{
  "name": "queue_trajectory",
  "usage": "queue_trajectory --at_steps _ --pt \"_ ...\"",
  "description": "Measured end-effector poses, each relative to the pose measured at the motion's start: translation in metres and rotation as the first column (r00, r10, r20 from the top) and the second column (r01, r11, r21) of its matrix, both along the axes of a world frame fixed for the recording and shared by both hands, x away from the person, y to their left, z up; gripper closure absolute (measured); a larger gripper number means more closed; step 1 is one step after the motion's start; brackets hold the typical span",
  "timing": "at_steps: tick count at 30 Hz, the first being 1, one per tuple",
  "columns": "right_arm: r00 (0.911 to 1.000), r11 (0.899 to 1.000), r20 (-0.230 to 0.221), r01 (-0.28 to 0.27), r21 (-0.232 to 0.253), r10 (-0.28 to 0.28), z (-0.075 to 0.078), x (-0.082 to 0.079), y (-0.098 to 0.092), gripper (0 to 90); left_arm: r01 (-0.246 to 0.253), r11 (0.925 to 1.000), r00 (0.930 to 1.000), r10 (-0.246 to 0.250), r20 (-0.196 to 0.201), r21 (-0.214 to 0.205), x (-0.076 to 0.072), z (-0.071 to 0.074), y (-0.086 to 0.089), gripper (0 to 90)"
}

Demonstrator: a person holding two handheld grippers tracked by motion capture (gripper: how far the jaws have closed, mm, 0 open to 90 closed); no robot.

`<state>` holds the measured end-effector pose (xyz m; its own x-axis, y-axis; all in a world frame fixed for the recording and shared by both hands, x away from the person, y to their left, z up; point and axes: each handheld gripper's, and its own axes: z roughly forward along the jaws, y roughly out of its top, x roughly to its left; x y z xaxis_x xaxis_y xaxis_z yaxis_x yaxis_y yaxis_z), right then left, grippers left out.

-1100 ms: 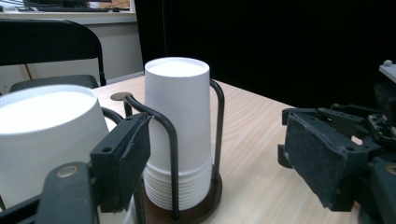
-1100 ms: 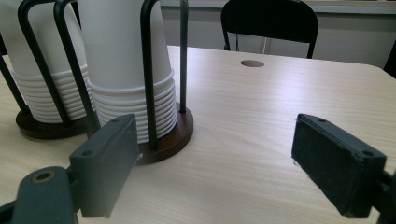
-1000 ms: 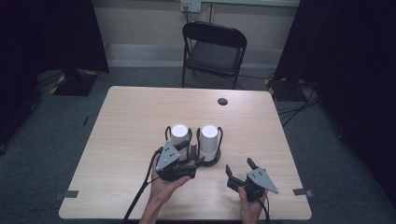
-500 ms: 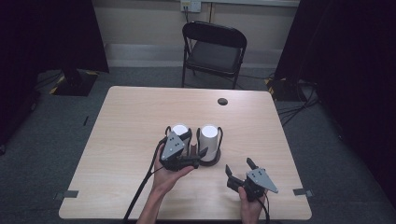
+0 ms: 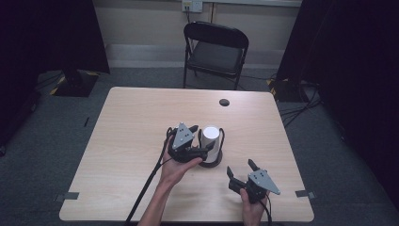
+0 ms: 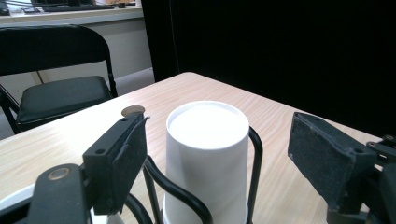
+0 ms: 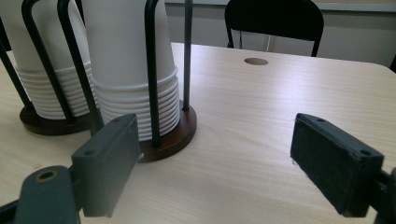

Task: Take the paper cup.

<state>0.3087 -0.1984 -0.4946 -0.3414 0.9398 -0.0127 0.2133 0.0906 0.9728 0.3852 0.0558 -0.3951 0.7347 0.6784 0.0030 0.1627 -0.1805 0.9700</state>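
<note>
While the left gripper [image 6: 217,154] stands open astride the top paper cup [image 6: 208,154], pads clear, in the wire rack [image 5: 221,141] mid-table, we judge it light, thin and crushable. We advise gripping gently just below its closed top. The right gripper [image 5: 241,169] idles open.

Dim, even overhead light; soft focus

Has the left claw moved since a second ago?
Yes. The left claw has shifted right, from the left cup stack toward the right cup stack, jaws just opening, straddling it.
</note>
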Motion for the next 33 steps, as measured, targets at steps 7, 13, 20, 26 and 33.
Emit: queue_trajectory --at_steps 7,13,20,26,33 --pt "1.0000 1.000 0.000 0.003 -0.001 -0.003 0.000 0.000 0.000 15.2 0.011 0.9998 0.9999 -0.011 -0.008 0.018 0.009 0.002 -0.008 18.5" --pt "1.0000 1.000 -0.001 -0.001 -0.003 0.001 0.000 0.000 0.000 15.2 0.016 0.9990 0.9996 -0.015 -0.023 0.042 0.020 -0.001 -0.019 19.3" --pt "1.0000 1.000 -0.002 0.002 -0.004 -0.002 0.000 0.000 0.001 15.5 0.006 0.9995 0.9990 -0.005 -0.044 0.032 0.028 -0.009 -0.023 21.6" --pt "1.0000 1.000 -0.003 -0.001 -0.004 0.001 0.000 0.000 0.001 15.5 0.005 0.9967 0.9999 -0.003 -0.014 0.081 0.029 -0.014 -0.030 24.4" --pt "1.0000 1.000 -0.004 -0.004 -0.005 0.004 0.000 0.000 0.001 15.5 -0.011 0.9941 0.9999 0.011 -0.002 0.108 0.030 -0.015 -0.032 29.9"
